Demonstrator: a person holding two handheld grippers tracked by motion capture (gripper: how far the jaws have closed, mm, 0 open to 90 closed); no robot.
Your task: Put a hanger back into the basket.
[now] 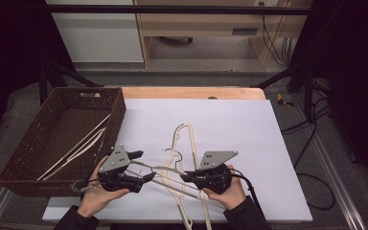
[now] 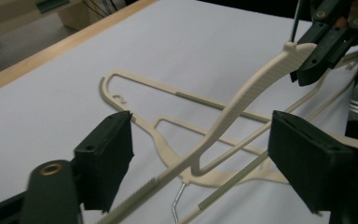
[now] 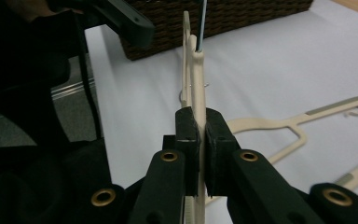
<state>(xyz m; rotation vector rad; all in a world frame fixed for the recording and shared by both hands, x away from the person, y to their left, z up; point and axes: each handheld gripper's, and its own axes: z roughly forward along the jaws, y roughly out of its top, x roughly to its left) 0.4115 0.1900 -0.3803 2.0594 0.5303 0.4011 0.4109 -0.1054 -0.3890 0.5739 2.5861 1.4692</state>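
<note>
the right claw [image 3: 198, 135] is clamping a cream plastic hanger [image 3: 196, 70], its 2 black jaws pressing on the hanger's flat arm from both sides. in the right claw's own view the lifted hanger is running from the lower centre of the frame up to the top centre, standing on edge above the white bench [image 3: 270, 60].

in the high view the right claw [image 1: 188, 176] is sitting at the lower centre, and the lifted hanger [image 1: 159, 168] is stretching left from it toward the left claw [image 1: 143, 165].

the left claw [image 2: 199, 156] is standing released: in its own view the jaws are apart at the lower left and lower right, and the hanger's arm [image 2: 242, 93] is passing between them without touching either pad.

another hanger [image 1: 184, 143] is lying flat on the bench, partly under the lifted one. a brown wicker basket [image 1: 52, 129] is sitting at the left of the high view.
</note>
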